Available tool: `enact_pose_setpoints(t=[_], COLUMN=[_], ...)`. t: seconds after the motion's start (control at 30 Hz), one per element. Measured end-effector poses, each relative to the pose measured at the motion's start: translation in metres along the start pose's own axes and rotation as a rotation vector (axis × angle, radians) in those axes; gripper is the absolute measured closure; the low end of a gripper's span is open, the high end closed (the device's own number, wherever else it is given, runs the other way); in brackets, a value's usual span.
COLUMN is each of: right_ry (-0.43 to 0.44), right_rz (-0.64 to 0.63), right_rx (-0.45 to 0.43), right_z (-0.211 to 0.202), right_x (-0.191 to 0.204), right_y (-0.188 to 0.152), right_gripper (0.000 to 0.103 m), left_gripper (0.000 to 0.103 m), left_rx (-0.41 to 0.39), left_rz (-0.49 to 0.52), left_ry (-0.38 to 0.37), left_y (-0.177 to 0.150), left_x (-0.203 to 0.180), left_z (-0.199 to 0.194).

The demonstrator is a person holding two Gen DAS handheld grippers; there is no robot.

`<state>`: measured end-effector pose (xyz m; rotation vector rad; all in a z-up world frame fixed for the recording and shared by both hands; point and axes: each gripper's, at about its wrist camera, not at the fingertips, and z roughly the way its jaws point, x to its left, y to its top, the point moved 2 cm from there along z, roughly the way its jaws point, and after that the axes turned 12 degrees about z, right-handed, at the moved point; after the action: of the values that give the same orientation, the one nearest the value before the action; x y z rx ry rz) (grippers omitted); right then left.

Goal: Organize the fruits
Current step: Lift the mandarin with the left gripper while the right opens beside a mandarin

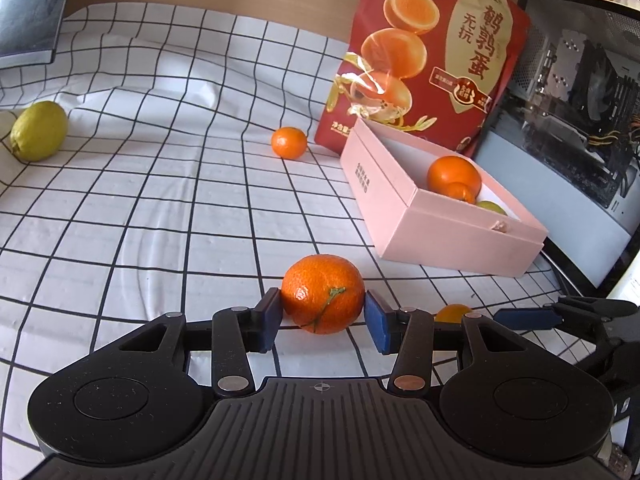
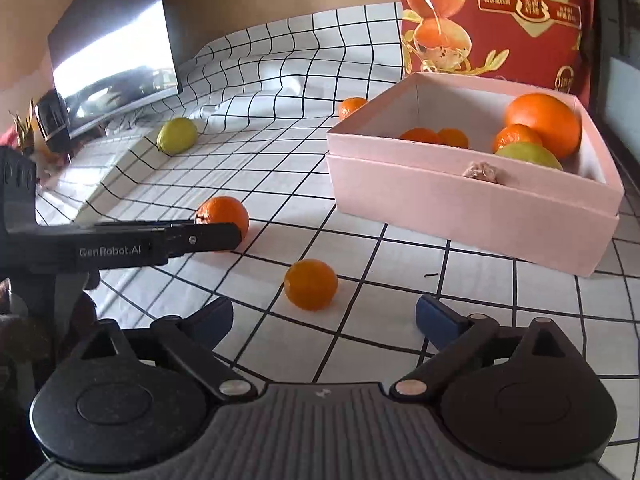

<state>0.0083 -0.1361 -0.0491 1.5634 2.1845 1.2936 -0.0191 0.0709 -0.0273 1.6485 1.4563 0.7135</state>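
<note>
Our left claw (image 1: 324,316) is clenched on a mandarin (image 1: 323,294). Both blue pads (image 1: 269,318) touch its sides, and it sits low on the tabletop (image 1: 160,240). The pink box (image 1: 404,216) lies at 2 o'clock from this claw, near but apart, so we think the lift goes that way.

Our right claw (image 2: 324,314) is released and spread wide. A little orange (image 2: 311,284) waits at 12 o'clock, just ahead and untouched. The right hand looks nearer the box (round fruit has no long side to line up).

We count three orange fruits and one lemon (image 2: 177,135) outside the box. Inside it are four orange fruits and one lemon.
</note>
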Motion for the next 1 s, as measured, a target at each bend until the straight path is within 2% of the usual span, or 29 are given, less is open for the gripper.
enact_pose_setpoints(t=[0.2, 0.37, 0.67, 0.83, 1.0], right_ry=[-0.035, -0.098, -0.199, -0.316, -0.149], right_rz=[-0.043, -0.065, -0.068, -0.088, -0.105], right_rx=[-0.003, -0.031, -0.098, -0.157, -0.116], right_z=[-0.001, 0.002, -0.011, -0.019, -0.022], right_x=[0.006, 0.007, -0.013, -0.019, -0.005], right_y=[-0.002, 0.000, 0.003, 0.000, -0.004], right_gripper=[0.006, 0.007, 0.007, 0.008, 0.011], left_gripper=[0.053, 0.052, 0.053, 0.053, 0.053], left_rx=[0.006, 0.013, 0.018, 0.017, 0.012], left_rz=[0.015, 0.036, 0.052, 0.048, 0.031], left_ry=[0.020, 0.044, 0.049, 0.046, 0.036], left_y=[0.000, 0.000, 0.000, -0.001, -0.001], left_x=[-0.003, -0.007, -0.009, -0.009, -0.006], left_z=[0.001, 0.002, 0.003, 0.003, 0.002])
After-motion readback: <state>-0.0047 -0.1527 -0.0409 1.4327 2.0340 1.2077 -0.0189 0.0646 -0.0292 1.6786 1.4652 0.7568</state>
